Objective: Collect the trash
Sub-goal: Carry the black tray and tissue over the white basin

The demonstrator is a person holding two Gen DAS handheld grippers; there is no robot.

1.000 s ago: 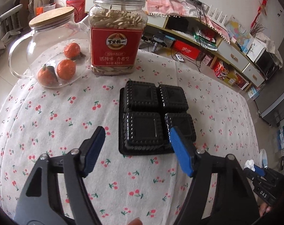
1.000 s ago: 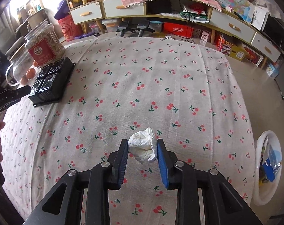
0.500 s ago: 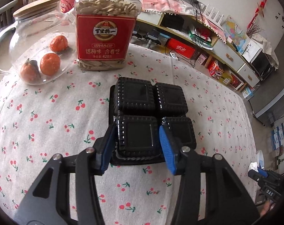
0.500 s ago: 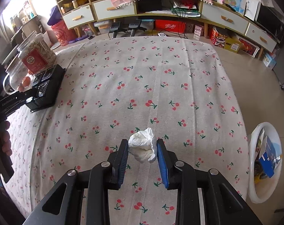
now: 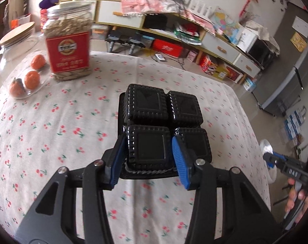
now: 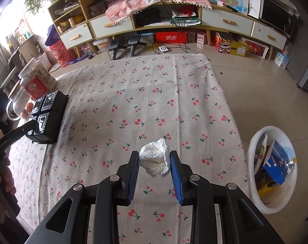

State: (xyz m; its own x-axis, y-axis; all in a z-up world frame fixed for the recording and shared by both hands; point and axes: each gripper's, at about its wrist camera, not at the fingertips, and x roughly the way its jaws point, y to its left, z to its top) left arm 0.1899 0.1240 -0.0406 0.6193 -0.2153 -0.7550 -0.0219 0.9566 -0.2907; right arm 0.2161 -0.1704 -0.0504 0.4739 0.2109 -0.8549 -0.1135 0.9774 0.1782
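Observation:
A black plastic tray (image 5: 182, 109) with four square cups lies over the cherry-print tablecloth (image 5: 52, 122). My left gripper (image 5: 148, 142) is shut on the tray's near-left cup, a blue pad pressed on each side. The tray's near edge looks raised a little off the cloth. In the right wrist view the same tray (image 6: 52, 109) is at the far left. My right gripper (image 6: 154, 158) is shut on a crumpled white tissue (image 6: 154, 164), held above the cloth near the table's right edge. A white bin (image 6: 275, 207) with packaging in it stands on the floor to the right.
A clear jar of seeds with a red label (image 5: 68, 42) and a glass jug holding oranges (image 5: 22, 71) stand at the table's far left. A low cabinet (image 6: 227, 22) with boxes under it lines the far wall. A person's hand (image 5: 296, 195) holds the right gripper.
My left gripper moved forward over the tray and closed on its near-left cup. My right gripper carried the tissue to the right, and the bin came further into view.

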